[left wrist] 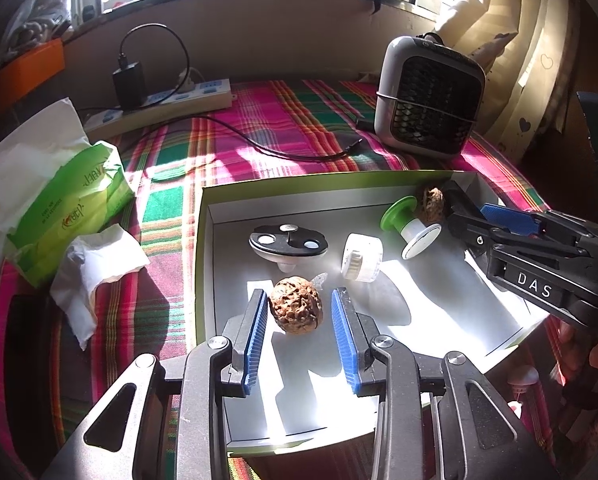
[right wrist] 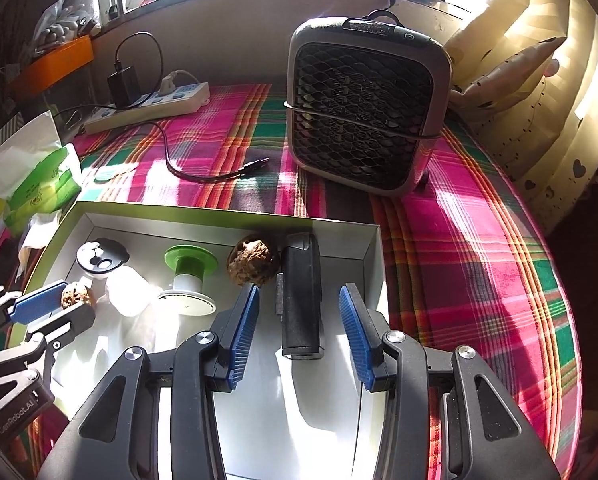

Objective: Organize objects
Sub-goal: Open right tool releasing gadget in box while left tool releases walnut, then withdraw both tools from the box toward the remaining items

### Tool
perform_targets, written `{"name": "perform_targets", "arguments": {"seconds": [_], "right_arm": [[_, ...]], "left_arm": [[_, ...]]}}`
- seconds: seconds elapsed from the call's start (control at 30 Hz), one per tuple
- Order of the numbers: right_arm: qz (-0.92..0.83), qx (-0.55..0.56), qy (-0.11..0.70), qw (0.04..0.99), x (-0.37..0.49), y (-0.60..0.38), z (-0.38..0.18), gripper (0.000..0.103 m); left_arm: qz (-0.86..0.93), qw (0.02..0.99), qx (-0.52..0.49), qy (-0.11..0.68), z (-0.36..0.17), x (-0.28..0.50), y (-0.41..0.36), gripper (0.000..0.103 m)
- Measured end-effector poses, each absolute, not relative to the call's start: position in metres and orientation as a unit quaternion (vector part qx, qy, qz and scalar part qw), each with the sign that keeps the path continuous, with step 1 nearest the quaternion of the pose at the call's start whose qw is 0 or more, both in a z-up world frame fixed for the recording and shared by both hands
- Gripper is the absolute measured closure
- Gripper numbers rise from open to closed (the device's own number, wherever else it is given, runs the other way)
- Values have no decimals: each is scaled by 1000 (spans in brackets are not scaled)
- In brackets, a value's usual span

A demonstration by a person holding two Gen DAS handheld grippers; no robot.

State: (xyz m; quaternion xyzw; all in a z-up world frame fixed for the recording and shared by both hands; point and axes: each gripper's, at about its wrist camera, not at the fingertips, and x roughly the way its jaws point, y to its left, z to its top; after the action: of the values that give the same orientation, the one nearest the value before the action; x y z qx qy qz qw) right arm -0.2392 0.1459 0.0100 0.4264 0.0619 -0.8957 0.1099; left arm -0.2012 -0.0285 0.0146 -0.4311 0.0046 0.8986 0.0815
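Note:
A white-lined box with a green rim lies on the plaid cloth. In the left wrist view a brown walnut rests on the box floor between the blue pads of my left gripper; a gap shows on its right side, so the jaws are open. My right gripper stands open around a black oblong case lying at the box's right wall, clear of both pads. Further in the box lie a second walnut, a green-and-white spool, a small white cylinder and a black oval piece.
A grey fan unit stands behind the box. A power strip with a black charger and a loose cable runs along the back. A green tissue pack and a crumpled tissue lie left of the box. Curtains hang at right.

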Motion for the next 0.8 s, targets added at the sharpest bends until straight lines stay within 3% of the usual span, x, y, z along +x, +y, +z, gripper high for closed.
{"name": "perform_targets", "arguments": {"seconds": [0.8], "right_arm": [[-907, 402, 30, 125, -188, 171, 26, 55]], "left_arm": [[914, 92, -395, -14, 43, -147, -32, 69]]}}
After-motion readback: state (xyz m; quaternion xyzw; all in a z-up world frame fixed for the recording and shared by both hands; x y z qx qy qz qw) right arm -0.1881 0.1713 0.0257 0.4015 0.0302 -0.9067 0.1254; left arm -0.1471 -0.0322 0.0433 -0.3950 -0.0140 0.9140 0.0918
